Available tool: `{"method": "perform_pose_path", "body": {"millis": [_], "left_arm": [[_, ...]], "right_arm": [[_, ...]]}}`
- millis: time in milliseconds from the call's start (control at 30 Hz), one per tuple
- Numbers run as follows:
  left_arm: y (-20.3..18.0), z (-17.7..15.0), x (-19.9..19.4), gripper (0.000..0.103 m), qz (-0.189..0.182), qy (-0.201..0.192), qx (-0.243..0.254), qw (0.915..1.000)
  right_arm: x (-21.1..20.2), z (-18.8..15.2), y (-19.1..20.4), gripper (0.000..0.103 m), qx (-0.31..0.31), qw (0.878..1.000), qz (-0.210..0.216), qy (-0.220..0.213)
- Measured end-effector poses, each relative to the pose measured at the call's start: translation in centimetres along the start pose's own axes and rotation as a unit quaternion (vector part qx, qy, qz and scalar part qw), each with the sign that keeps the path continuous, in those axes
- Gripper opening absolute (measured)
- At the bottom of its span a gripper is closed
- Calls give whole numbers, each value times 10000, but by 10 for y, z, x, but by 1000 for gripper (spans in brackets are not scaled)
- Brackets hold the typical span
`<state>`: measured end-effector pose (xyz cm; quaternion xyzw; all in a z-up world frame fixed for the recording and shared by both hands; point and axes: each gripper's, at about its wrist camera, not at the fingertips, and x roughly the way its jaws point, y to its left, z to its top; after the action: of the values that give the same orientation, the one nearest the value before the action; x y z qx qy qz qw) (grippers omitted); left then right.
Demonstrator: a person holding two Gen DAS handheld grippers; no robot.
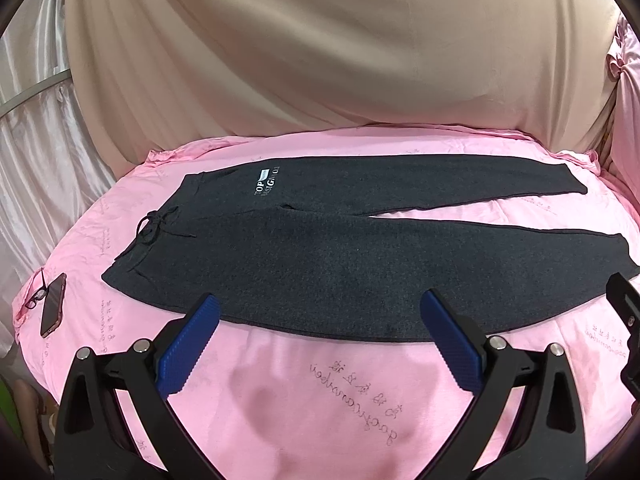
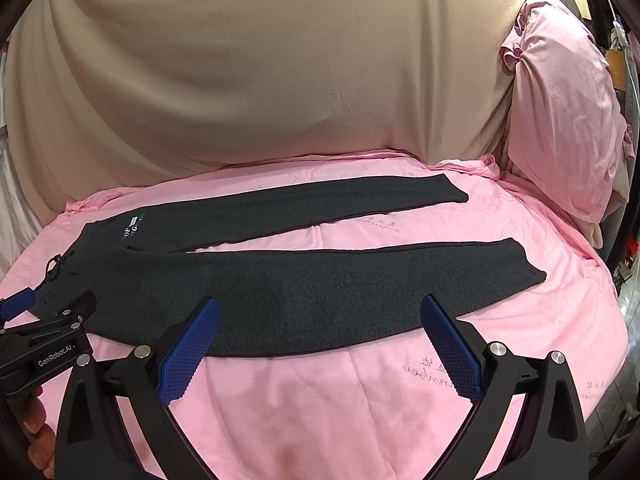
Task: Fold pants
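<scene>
Dark grey pants (image 1: 320,256) lie flat on a pink sheet (image 1: 312,392), waist with drawstring at the left, both legs spread toward the right; they also show in the right wrist view (image 2: 304,288). White lettering sits near the waist. My left gripper (image 1: 320,312) is open and empty, hovering at the near edge of the near leg toward the waist. My right gripper (image 2: 320,312) is open and empty, at the near edge of the same leg further right. The left gripper also shows at the left of the right wrist view (image 2: 12,308).
A phone (image 1: 53,307) and glasses (image 1: 37,295) lie on the sheet's left edge. A beige draped cloth (image 1: 320,60) rises behind the bed. A pink pillow (image 2: 560,120) leans at the right end. The sheet drops off at the left and right edges.
</scene>
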<state>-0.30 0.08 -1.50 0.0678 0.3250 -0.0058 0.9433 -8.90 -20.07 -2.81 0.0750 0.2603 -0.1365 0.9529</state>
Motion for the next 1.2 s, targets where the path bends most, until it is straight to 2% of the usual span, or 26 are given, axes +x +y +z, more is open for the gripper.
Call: {"method": "perform_pose_path", "body": {"millis": [1200], "left_arm": [[7, 0, 1, 98, 61, 40, -7, 10000]], "right_arm": [[2, 0, -1, 98, -37, 10000, -53, 8]]}}
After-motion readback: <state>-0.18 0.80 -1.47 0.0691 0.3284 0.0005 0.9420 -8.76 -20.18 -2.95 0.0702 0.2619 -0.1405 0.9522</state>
